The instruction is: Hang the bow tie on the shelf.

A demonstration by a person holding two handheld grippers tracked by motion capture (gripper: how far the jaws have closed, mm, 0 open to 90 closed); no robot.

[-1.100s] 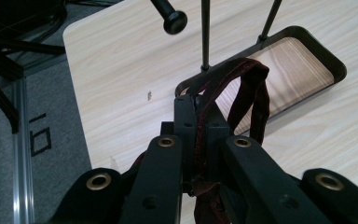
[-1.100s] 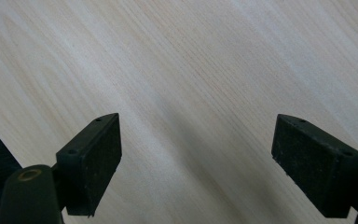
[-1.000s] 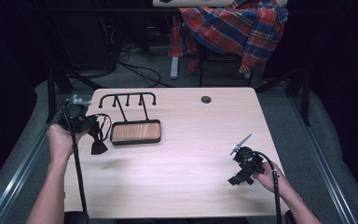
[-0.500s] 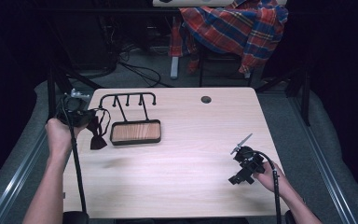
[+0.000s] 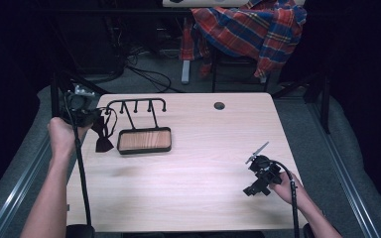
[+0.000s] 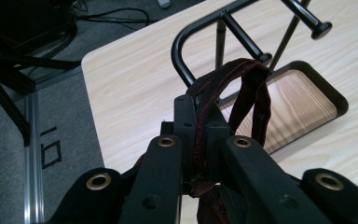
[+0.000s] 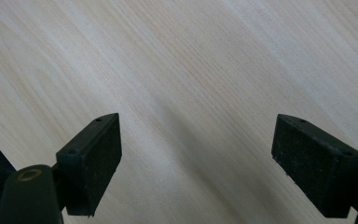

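Observation:
My left gripper [image 5: 90, 119] [image 6: 200, 128] is shut on a dark red velvet strap [image 6: 251, 88], held just left of a black hook rack [image 5: 137, 106] [image 6: 200, 37]. A dark bow-shaped piece [image 5: 102, 144] dangles from the strap above the table's left edge. The loop of the strap rises in front of the rack's curved end bar. The rack stands on a wooden tray base with a black rim [image 5: 144, 150] [image 6: 338, 95]. At the front right, my right gripper [image 5: 254, 187] [image 7: 198, 158] is open over bare light wood, nothing between its pads.
The table [image 5: 198, 198] has a round cable hole [image 5: 219, 105] near its far edge. A chair with a plaid shirt [image 5: 248, 29] stands behind the table, and cables lie on the floor [image 5: 144, 74]. A metal rail [image 6: 30, 154] runs along the table's left side.
My left hand has lifted slightly and drawn a little toward the far left, carrying the strap and its dangling bow. The right gripper has stayed where it was.

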